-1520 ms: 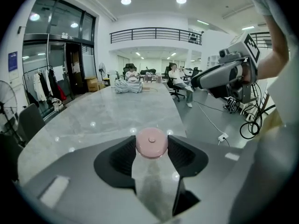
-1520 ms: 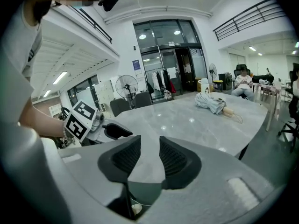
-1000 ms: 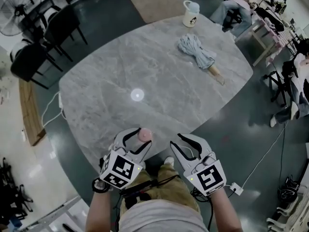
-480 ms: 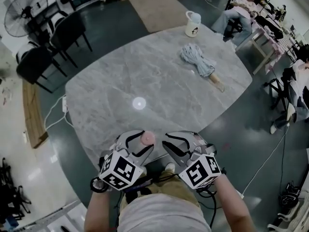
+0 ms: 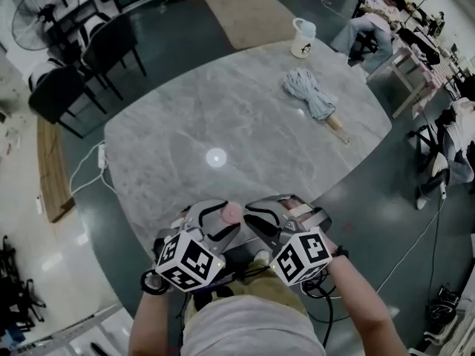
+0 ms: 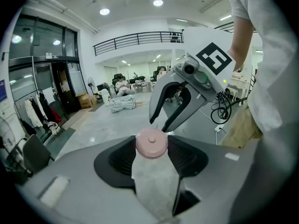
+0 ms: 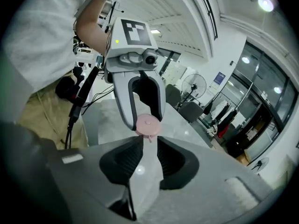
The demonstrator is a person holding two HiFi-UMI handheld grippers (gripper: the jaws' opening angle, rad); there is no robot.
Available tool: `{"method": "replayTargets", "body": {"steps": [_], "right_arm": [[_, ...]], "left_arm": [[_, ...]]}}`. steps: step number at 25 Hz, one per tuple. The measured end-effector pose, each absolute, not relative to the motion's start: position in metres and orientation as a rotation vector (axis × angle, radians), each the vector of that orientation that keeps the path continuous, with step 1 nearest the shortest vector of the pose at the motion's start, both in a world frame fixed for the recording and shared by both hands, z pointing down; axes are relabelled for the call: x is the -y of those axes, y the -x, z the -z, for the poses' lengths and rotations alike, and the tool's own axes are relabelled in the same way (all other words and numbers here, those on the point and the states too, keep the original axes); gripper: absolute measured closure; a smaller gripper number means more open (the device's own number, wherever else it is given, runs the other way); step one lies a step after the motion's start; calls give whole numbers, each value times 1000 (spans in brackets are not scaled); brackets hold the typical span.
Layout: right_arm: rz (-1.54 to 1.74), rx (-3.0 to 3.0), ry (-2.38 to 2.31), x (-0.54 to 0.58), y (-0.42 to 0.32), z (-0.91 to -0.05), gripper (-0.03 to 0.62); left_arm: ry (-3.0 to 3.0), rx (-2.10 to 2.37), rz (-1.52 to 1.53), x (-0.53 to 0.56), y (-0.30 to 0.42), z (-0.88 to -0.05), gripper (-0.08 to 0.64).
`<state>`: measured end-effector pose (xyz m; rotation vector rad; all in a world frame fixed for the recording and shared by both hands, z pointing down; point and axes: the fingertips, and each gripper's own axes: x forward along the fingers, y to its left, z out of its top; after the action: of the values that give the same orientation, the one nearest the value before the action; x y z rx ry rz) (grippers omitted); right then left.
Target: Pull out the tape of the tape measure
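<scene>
Two jaw sets are met tip to tip, lower centre of the head view. The tape measure (image 6: 151, 143), a smooth pink disc, is clamped by the left gripper (image 5: 217, 217). Its small tab (image 7: 149, 138) is flanked by the right gripper (image 5: 252, 212), whose jaws have just been closing and are narrowly apart, tab not yet pinched. A rightward pull is judged due.

A grey marble table (image 5: 163, 136) bears a white mug (image 5: 303, 38) and folded umbrella (image 5: 310, 95).
</scene>
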<state>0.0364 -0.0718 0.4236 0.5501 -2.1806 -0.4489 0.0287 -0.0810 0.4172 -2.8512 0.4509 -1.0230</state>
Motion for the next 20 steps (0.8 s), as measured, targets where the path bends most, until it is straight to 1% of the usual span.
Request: {"method": "replayTargets", "body": {"steps": [14, 18, 20], "right_arm": [[471, 2147, -427, 64, -28, -440, 540], [478, 2146, -423, 63, -28, -440, 583], [484, 2144, -432, 63, -28, -440, 584]], "left_arm": [[2752, -382, 1102, 73, -24, -427, 327], [2744, -381, 1103, 71, -24, -427, 327], [2739, -386, 1101, 71, -24, -428, 327]]}}
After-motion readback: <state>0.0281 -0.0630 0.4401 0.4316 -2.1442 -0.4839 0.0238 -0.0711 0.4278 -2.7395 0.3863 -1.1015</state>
